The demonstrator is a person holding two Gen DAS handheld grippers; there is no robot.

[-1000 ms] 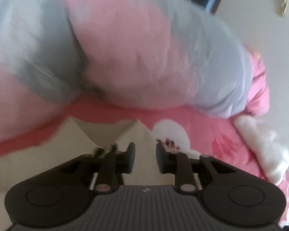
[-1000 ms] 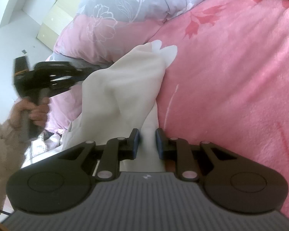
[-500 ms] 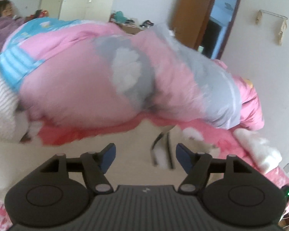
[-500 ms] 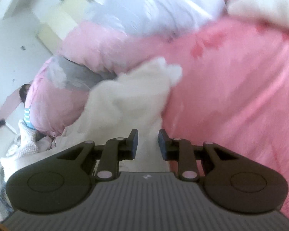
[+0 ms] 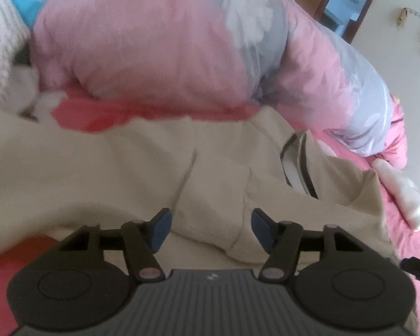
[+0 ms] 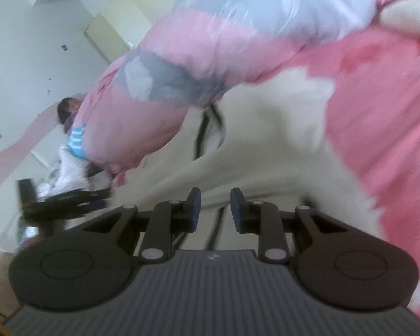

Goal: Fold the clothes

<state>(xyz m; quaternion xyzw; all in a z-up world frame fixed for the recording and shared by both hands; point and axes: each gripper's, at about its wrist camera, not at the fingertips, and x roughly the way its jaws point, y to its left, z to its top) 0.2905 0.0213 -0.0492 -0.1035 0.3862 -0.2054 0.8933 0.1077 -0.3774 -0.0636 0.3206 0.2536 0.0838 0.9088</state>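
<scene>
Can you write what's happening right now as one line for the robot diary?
left gripper: open | right gripper: open | cream garment: spread on pink bed, released

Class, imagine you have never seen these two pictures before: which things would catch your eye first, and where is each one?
First, the big pink and grey quilt, bunched across the top of the left wrist view. Below it, a cream garment lies spread over the pink bed sheet, filling the middle. Lastly, the black left claw stands wide open over the cloth at the bottom edge.
</scene>
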